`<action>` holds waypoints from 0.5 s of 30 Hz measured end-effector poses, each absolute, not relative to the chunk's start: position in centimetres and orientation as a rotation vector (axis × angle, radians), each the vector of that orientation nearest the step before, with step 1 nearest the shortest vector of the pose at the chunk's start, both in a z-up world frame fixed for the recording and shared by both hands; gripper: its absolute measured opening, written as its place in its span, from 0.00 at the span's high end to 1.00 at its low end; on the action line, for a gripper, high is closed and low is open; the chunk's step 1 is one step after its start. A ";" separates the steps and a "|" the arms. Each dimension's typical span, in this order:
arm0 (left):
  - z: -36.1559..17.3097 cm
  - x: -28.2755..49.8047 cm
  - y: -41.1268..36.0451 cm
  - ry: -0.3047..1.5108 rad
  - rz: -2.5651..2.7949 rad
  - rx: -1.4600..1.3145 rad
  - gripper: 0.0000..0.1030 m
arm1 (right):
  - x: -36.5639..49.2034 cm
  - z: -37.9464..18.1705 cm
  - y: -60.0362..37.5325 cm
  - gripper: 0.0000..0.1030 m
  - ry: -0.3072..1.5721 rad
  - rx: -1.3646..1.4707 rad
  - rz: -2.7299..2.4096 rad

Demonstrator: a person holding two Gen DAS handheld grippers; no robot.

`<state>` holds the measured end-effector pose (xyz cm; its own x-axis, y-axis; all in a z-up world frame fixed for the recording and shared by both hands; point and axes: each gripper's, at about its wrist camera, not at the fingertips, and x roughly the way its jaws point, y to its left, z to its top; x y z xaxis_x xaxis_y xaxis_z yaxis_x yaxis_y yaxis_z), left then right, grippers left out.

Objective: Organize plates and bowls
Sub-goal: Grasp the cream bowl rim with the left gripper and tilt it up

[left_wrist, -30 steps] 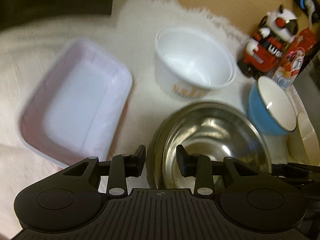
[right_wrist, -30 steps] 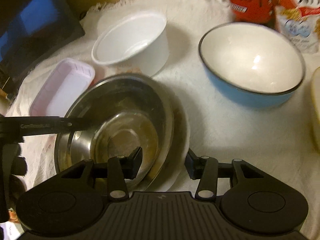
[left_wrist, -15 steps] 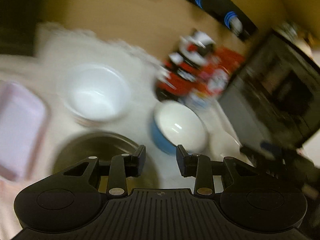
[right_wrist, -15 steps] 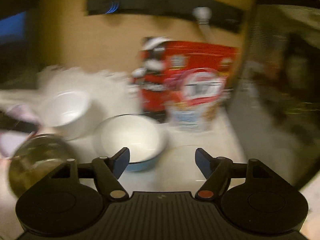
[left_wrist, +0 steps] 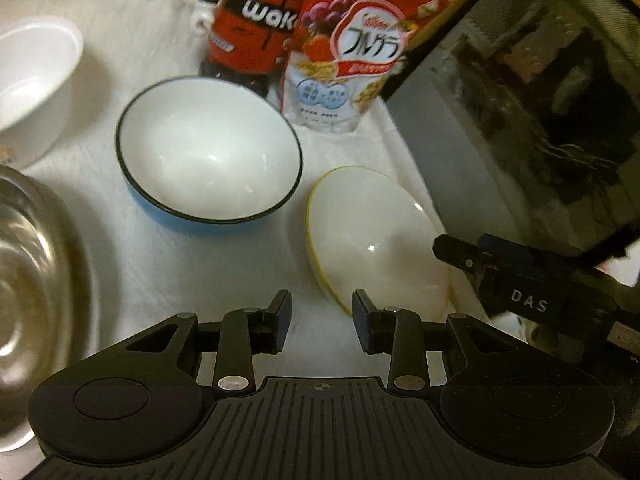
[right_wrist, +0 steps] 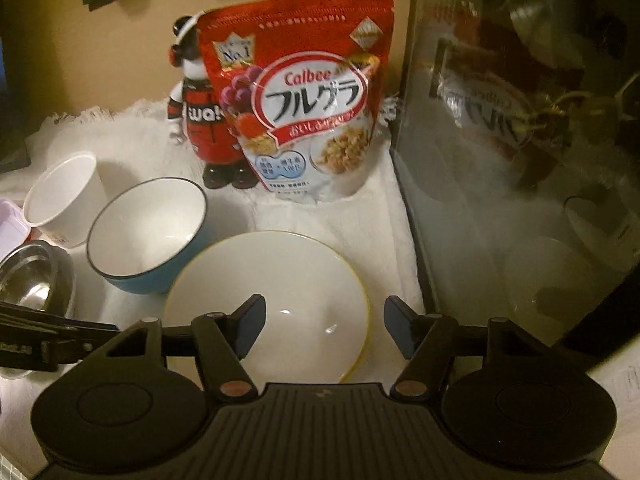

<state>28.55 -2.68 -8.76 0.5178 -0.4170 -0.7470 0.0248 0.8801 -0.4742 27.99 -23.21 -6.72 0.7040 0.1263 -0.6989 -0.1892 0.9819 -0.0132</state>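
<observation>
White fluffy cloth (right_wrist: 360, 216) covering the worktop, with five vessels laid out singly on it. Item one: shallow white bowl with a thin yellow rim (right_wrist: 268, 304), lower centre of the right wrist view, directly beyond the right gripper (right_wrist: 324, 326); its jaws stand fairly wide and have just been closing a little, nothing pressed between them, though the bowl's near edge lies beneath the gap. Item two: blue enamel bowl with white inside and dark rim (right_wrist: 148, 232), just left of the yellow-rimmed bowl, close but whether touching cannot be told. Item three: plain white plastic tub (right_wrist: 60, 196), further left. Item four: stainless steel bowl (right_wrist: 32, 276), left edge. Item five: pale pink rectangular tray (right_wrist: 10, 220), only a corner visible at far left. Left gripper (left_wrist: 322, 314), lower centre of its own view, jaws at a narrow gap and empty, over bare cloth between the blue and yellow-rimmed bowls. Also present: red cereal pouch (right_wrist: 304, 100) and black-and-red toy figure (right_wrist: 196, 112) at upper centre; dark glass-fronted appliance (right_wrist: 520, 140) at right. Progress, as judged: early, since no nesting or stacking shows apart from the steel bowl, which may hold a second; grouping of all vessels remains.
</observation>
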 end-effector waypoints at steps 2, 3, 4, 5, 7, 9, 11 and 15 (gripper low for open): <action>-9.5 29.1 -3.3 1.023 -0.244 -0.440 0.64 | 29.1 -7.2 -23.4 0.36 0.785 -0.081 0.185; -9.7 29.3 -3.6 1.027 -0.238 -0.443 0.64 | 29.4 -7.5 -23.6 0.37 0.792 -0.080 0.190; -9.9 29.6 -4.0 1.029 -0.231 -0.440 0.64 | 30.0 -7.8 -23.8 0.38 0.800 -0.083 0.198; -10.1 29.8 -4.3 1.032 -0.219 -0.432 0.64 | 30.3 -8.2 -23.9 0.39 0.810 -0.085 0.207; -10.5 30.5 -4.7 1.037 -0.203 -0.431 0.64 | 31.3 -9.0 -24.1 0.44 0.844 -0.078 0.229; -11.0 30.8 -4.8 1.043 -0.186 -0.444 0.64 | 32.2 -9.9 -24.5 0.48 0.882 -0.058 0.251; -11.5 31.0 -4.9 1.047 -0.173 -0.458 0.65 | 33.1 -10.9 -24.7 0.54 0.923 -0.038 0.265; -11.8 31.3 -5.2 1.044 -0.168 -0.475 0.70 | 34.0 -12.3 -24.7 0.58 0.978 -0.026 0.285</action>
